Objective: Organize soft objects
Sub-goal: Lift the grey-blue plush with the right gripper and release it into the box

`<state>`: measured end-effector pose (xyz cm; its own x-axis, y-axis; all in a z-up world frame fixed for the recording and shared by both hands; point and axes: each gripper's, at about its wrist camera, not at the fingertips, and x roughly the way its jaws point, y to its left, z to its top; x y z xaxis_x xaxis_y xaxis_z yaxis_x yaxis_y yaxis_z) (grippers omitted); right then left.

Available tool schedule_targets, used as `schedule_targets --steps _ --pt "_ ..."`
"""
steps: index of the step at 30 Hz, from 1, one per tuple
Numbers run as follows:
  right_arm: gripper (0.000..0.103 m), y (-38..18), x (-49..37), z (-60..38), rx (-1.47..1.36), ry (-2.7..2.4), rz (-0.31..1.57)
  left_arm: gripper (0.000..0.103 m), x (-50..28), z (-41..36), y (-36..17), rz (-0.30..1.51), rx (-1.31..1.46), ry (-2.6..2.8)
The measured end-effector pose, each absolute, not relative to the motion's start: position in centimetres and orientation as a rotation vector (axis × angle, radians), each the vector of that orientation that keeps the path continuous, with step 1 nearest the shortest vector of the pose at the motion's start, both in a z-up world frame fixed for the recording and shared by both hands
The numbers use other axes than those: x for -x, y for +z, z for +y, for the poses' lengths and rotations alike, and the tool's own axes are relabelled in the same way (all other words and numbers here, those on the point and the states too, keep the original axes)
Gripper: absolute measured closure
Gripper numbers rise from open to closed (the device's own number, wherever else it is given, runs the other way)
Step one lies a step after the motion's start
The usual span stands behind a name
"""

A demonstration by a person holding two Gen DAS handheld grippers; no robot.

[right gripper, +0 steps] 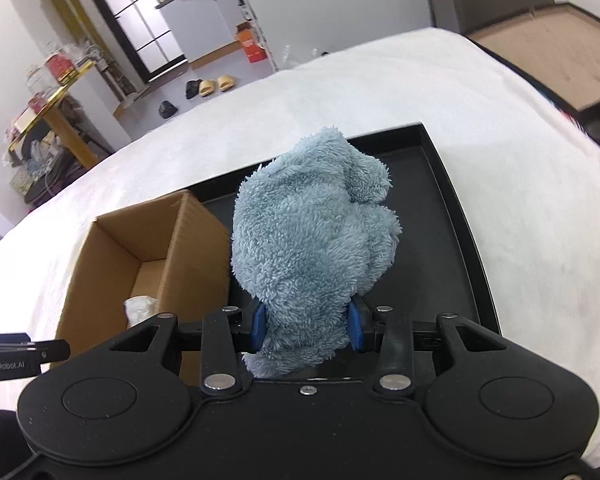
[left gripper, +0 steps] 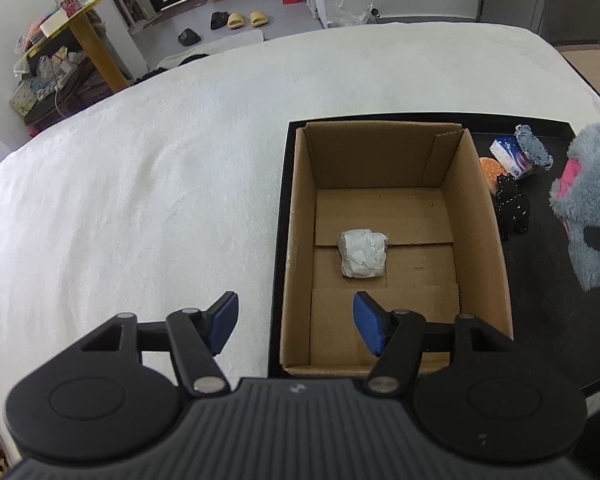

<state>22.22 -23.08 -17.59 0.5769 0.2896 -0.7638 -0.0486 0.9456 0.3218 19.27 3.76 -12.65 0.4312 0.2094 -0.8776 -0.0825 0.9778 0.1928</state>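
Pinching a fluffy blue cloth (right gripper: 314, 236), the right hand-held gripper (right gripper: 308, 328) holds it up over the black tray (right gripper: 456, 216); just left, a cardboard box (left gripper: 476, 216) holds a white wad (left gripper: 363, 254); the left hand-held gripper (left gripper: 294, 326) is spread wide, holding nothing, above the box's near left edge.

A lived-in home. Beyond the claw lies a white bed (left gripper: 160, 160). Past it, slippers (left gripper: 246, 19) sit on the floor beside a cluttered yellow table (left gripper: 88, 4).

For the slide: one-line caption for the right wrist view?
Right gripper clamps a fluffy blue plush above the black tray, cardboard box to its left.
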Motion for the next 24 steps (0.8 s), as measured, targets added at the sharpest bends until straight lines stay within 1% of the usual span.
schedule_targets --steps 10,17,24 --pt "0.065 -14.5 -22.9 -20.1 -0.154 0.311 0.895 0.044 -18.9 6.0 -13.0 1.083 -0.006 0.126" --pt "0.064 -12.7 -23.1 -17.3 -0.069 0.360 0.895 0.047 -19.5 6.5 -13.8 1.114 0.035 0.098" --pt "0.064 -12.2 -23.2 -14.2 -0.012 0.389 0.911 0.056 -19.6 7.3 -14.6 1.160 0.083 0.091"
